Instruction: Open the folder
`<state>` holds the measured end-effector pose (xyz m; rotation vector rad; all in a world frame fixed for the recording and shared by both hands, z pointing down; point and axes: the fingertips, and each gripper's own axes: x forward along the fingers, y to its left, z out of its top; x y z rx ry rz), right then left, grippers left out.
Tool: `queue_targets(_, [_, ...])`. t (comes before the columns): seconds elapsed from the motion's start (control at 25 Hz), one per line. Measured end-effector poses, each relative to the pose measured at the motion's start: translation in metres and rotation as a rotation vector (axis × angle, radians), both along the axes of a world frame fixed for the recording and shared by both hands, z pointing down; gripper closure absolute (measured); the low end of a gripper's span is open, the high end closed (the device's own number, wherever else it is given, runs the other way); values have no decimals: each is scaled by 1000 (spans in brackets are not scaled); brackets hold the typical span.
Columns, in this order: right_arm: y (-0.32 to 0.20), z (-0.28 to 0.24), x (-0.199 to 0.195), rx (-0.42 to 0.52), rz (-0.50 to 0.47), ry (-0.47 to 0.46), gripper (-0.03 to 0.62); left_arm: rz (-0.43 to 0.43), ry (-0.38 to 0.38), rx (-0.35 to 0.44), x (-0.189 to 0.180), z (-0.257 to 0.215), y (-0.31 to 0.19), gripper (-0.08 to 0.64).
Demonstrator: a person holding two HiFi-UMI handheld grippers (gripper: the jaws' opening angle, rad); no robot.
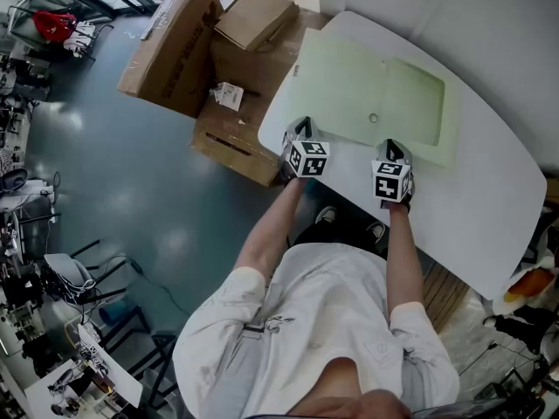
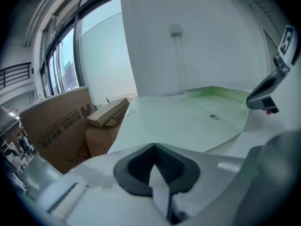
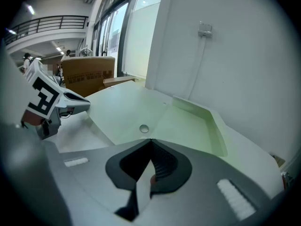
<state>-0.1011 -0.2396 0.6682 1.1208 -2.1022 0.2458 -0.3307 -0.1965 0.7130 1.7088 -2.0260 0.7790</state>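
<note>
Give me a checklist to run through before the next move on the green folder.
1. Pale green plastic folder lies flat on the white table: ok.
2. Round snap button on its flap is in plain view: ok.
3. Snap is unfastened: cannot tell.
4. Left tool has jaws apart to take the flap: not ok, shut and empty.
5. Right tool has jaws apart: not ok, shut and empty.
6. Both tools are close to the folder's near edge: ok.
</note>
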Motion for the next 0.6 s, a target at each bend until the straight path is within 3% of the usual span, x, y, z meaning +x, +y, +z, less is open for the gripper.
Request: queue_targets(0.6, [0,-18,17,33,68,-79,591,-13,42,171,22,-57,-2,560])
